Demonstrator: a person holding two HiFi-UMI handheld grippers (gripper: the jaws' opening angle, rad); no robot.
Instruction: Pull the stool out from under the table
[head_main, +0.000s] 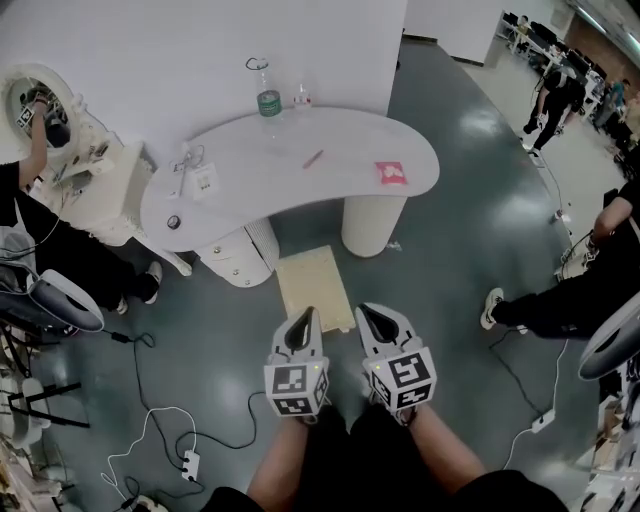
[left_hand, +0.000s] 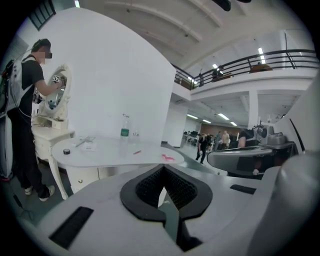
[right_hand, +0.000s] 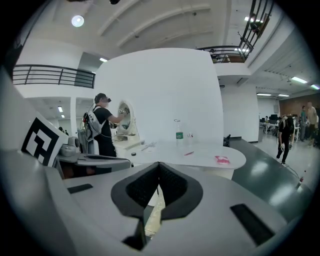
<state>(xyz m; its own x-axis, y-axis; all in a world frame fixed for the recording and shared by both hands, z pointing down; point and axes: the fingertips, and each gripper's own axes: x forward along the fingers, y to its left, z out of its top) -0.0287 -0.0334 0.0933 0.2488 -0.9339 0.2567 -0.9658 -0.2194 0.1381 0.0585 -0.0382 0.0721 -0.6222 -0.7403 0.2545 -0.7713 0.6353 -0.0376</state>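
Find the stool (head_main: 315, 288) on the grey floor at the near edge of the table (head_main: 350, 150), set between the drawer pedestal (head_main: 240, 255) on the left and the round column leg (head_main: 373, 225) on the right. Shows only as a pale, flat rectangular seat from above, with the legs hidden below. Seems mostly clear of the tabletop, the far end at or just under the rim; cannot tell which.

Looks stiff and hard-topped, probably light enough to slide, though likely to scrape or tip if dragged from one corner only. Best to take hold along the near edge or the two long sides, one tong on each, and pull evenly toward the near side. Cannot judge the seat's thickness from here, so expect to need the jaws wide.

Up on the table, note a plastic bottle (head_main: 268, 95) at the far edge, a red pencil (head_main: 313, 158) mid-top and a pink packet (head_main: 391, 172) to the right; none in the way.

Nearer in, see the left gripper (head_main: 306, 314) and right gripper (head_main: 367, 310) side by side just near of the stool, apart from it, both with jaws pressed together on nothing.

Mind the cables (head_main: 160, 420) on the near-left floor.
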